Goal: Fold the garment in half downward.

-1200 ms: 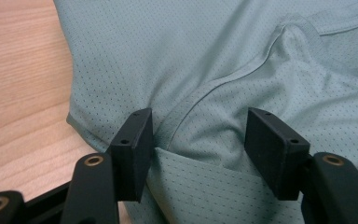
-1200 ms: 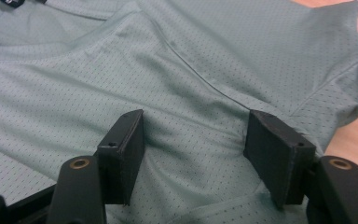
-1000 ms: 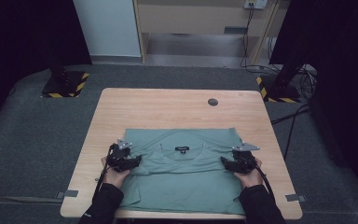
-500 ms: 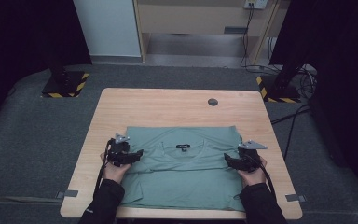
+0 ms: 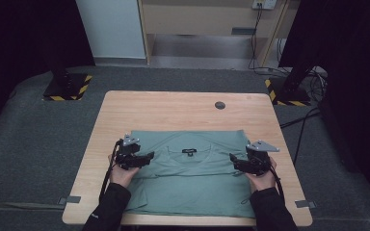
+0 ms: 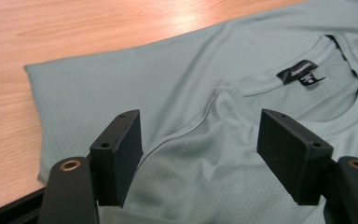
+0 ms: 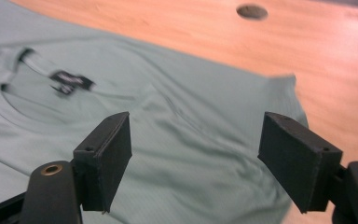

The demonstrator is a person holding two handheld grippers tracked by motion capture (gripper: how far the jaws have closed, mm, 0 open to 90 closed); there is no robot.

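We are mid-fold on the green T-shirt (image 5: 192, 178): left gripper (image 5: 143, 159) and right gripper (image 5: 235, 163) hover, jaws just opened wide, empty. Next we regrip for another fold.

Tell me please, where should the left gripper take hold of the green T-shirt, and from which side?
Probably the T-shirt is best pinched at its folded left edge, approached from the bare table on that side. The cloth lies flat, so only an edge offers a lip. The left gripper hangs open above it.

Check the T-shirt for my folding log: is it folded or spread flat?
Partly folded. The green T-shirt has both sleeve sides turned inward, giving straight side edges, while its body lies full length on the table.
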